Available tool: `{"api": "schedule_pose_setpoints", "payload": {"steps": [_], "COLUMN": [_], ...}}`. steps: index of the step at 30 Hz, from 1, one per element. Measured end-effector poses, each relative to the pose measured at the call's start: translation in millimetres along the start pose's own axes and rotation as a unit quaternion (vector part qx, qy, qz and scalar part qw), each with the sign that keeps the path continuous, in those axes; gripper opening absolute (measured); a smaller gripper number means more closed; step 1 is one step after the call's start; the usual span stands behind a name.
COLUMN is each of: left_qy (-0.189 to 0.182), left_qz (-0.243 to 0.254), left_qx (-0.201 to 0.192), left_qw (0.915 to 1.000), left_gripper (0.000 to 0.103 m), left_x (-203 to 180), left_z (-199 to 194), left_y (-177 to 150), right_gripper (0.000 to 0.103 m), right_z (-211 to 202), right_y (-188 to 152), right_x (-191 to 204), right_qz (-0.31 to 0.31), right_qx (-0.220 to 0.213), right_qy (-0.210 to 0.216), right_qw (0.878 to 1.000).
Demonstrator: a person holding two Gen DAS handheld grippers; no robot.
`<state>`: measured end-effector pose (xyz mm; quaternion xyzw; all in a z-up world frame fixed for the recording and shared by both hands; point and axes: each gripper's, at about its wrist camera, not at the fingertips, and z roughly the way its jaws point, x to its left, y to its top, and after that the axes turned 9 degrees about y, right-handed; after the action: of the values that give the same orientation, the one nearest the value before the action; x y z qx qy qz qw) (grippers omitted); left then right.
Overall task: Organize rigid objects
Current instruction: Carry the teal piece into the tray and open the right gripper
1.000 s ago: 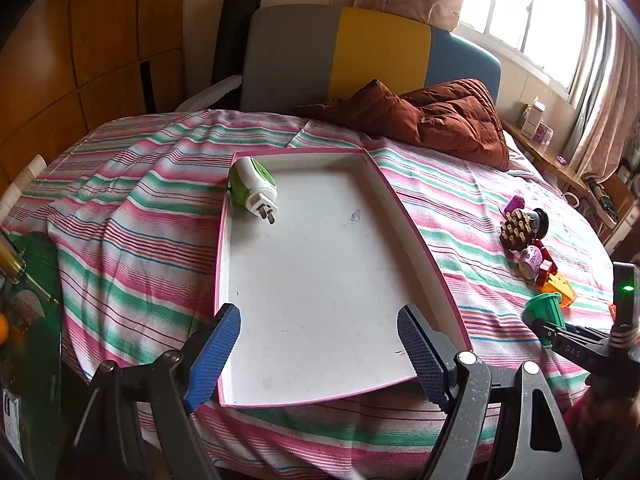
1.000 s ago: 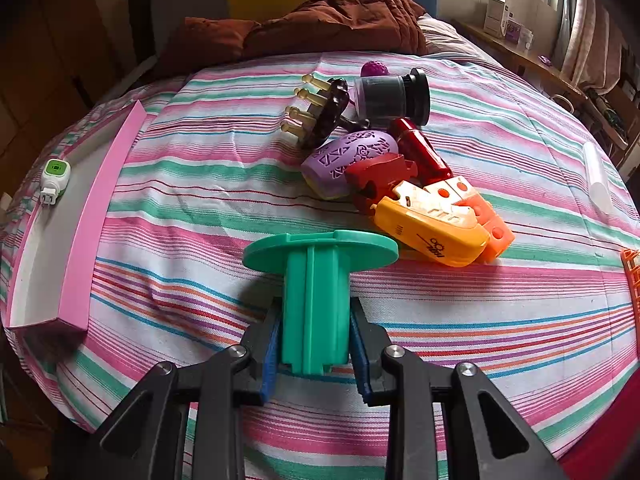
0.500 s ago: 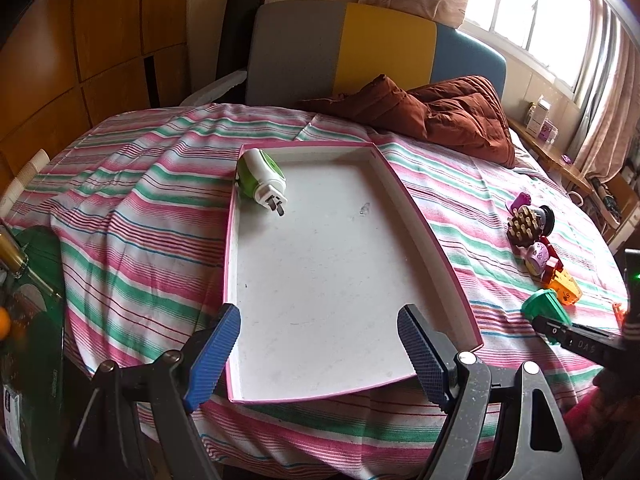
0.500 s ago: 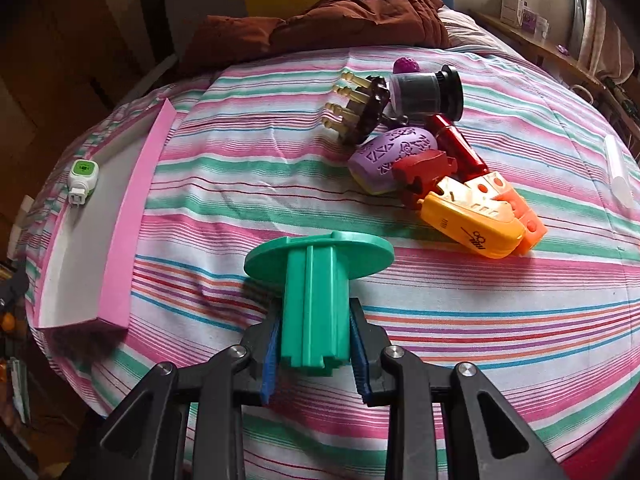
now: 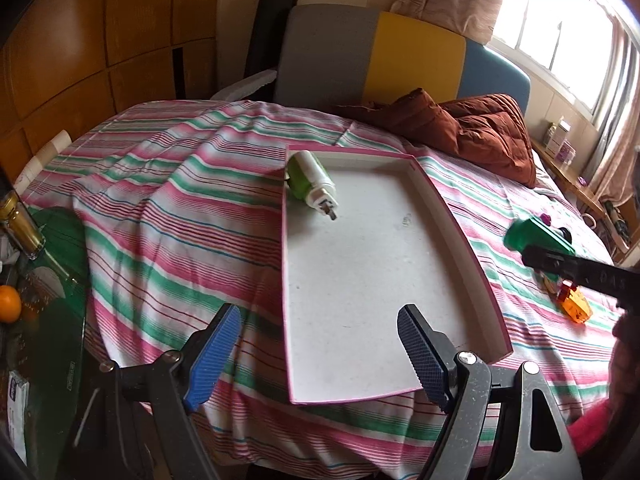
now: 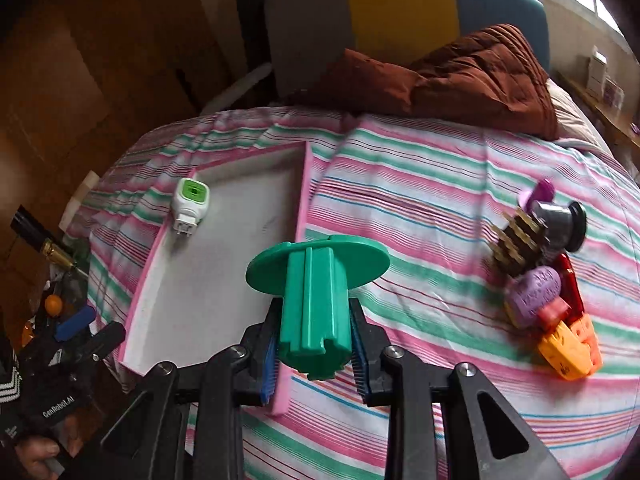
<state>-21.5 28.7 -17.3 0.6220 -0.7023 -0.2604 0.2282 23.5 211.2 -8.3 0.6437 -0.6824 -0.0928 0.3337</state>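
Left view: my left tongs [image 5: 320, 344] gape wide over the tray's [image 5: 472, 248] near end, holding nothing. Right view: my right tongs [image 6: 314, 340] pinch the green spool [image 6: 316, 300] above the tray's pink rim [image 6: 302, 208]; released early, it could catch that rim and tumble onto the bed [image 6: 420, 200].

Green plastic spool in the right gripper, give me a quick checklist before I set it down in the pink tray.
1. Grip: right gripper shut on the green flanged plastic spool, pads on both sides of its ribbed stem: ok.
2. Position: spool hangs at the near right wall of the pink-walled white tray, not yet over the floor: not ok.
3. Landing space: white floor bare apart from the green and white plug-in device in the far left corner: ok.
4. Left gripper open, holding nothing, at the tray's near end: ok.
5. Height above the tray: cannot tell.
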Motion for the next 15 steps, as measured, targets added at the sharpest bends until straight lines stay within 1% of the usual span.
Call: {"api": "schedule_pose_setpoints", "payload": {"steps": [2,5,8,11,15], "left_qy": [0.004,0.006,0.01,0.011,0.012], "left_qz": [-0.006,-0.013,-0.017,-0.022,-0.028], "left_qx": [0.001,0.005,0.01,0.015,0.019], "left_qw": [1.0,0.9999,0.9998,0.9996,0.9993], "left_gripper": [0.081,0.081,0.081,0.081,0.081], "left_x": [6,14,19,23,28], "left_z": [1,3,7,11,14], "left_y": [0,-1,-1,-1,0], "right_gripper": [0.029,0.029,0.029,0.029,0.029], "right_z": [12,39,66,96,133], "right_y": [14,37,54,69,83], "right_x": [13,29,40,47,53], "right_qz": [-0.014,-0.034,-0.039,-0.042,-0.042], "right_qx": [0.006,0.021,0.038,0.055,0.077], "right_qy": [0.014,0.021,0.025,0.024,0.009], "right_qw": [1.0,0.999,0.998,0.997,0.996]}}
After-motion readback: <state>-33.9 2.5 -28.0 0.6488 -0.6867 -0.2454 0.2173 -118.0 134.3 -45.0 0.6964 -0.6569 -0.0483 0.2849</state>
